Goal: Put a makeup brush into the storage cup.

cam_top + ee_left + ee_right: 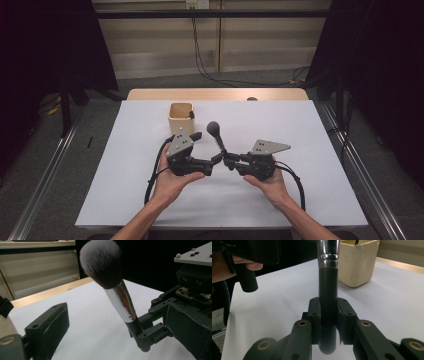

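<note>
right gripper (328,315): i have it clamped on the black handle of the makeup brush, pads pressing both sides near the butt end; in the high view it sits at (231,161).
makeup brush (218,137): a round-headed powder brush with dark bristles, a shiny silver ferrule and a black handle; i hold it raised off the sheet, head up and tilted toward the cup, on the near side of the cup and a little to its right.
left gripper (212,161): i see its black jaws standing wide apart with nothing between them; the tip sits just beside the brush handle, nearer to me than the cup.
left gripper view: the bristle head (101,262) rises above the ferrule, with my other gripper clamped below it.
beige square cup (180,117): upright on the white sheet, something dark at its rim; i cannot tell what.
white sheet (310,150): covers the wooden table (220,94), whose bare far edge shows just behind the cup.
</note>
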A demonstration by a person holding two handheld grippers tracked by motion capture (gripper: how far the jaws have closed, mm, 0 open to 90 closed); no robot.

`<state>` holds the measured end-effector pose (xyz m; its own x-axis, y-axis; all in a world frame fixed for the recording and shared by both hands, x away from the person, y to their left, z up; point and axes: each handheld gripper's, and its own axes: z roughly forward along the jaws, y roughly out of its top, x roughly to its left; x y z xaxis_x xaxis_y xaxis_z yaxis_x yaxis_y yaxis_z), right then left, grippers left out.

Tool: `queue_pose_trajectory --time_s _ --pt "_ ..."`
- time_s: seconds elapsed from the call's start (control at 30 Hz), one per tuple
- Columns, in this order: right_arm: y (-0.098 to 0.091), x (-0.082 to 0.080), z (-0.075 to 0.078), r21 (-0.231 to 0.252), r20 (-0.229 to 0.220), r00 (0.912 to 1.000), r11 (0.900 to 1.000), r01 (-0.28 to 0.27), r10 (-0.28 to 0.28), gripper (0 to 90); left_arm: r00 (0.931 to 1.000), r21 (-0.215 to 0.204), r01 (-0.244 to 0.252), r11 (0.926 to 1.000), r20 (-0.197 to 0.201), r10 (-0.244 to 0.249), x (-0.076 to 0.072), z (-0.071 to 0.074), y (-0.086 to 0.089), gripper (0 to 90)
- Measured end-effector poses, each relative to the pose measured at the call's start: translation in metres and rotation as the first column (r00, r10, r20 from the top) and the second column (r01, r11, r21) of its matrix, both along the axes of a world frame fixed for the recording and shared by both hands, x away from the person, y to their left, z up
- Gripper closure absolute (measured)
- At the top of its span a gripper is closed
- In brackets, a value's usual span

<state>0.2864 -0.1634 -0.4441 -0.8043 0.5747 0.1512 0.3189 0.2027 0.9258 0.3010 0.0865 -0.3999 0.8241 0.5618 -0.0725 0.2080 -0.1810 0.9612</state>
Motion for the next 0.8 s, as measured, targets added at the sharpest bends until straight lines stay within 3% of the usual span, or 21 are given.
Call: queue_pose_trajectory --time_s 0.3,0.57,0.8 --pt "-0.001 0.000 0.000 0.014 0.001 1.0000 0.9999 0.000 0.000 75.5 0.9992 -0.036 -0.034 0.9988 -0.021 0.033 0.008 -0.005 -0.012 14.6" --pt "-0.002 0.000 -0.001 0.016 0.002 1.0000 0.9999 0.003 -0.004 75.5 0.9996 -0.055 0.004 0.9985 -0.029 -0.006 0.013 -0.006 -0.020 34.8" --pt "-0.002 0.000 -0.001 0.024 0.003 1.0000 0.9997 0.008 -0.008 75.5 0.9957 -0.063 0.043 0.9971 -0.079 -0.048 0.017 -0.011 -0.021 50.6"
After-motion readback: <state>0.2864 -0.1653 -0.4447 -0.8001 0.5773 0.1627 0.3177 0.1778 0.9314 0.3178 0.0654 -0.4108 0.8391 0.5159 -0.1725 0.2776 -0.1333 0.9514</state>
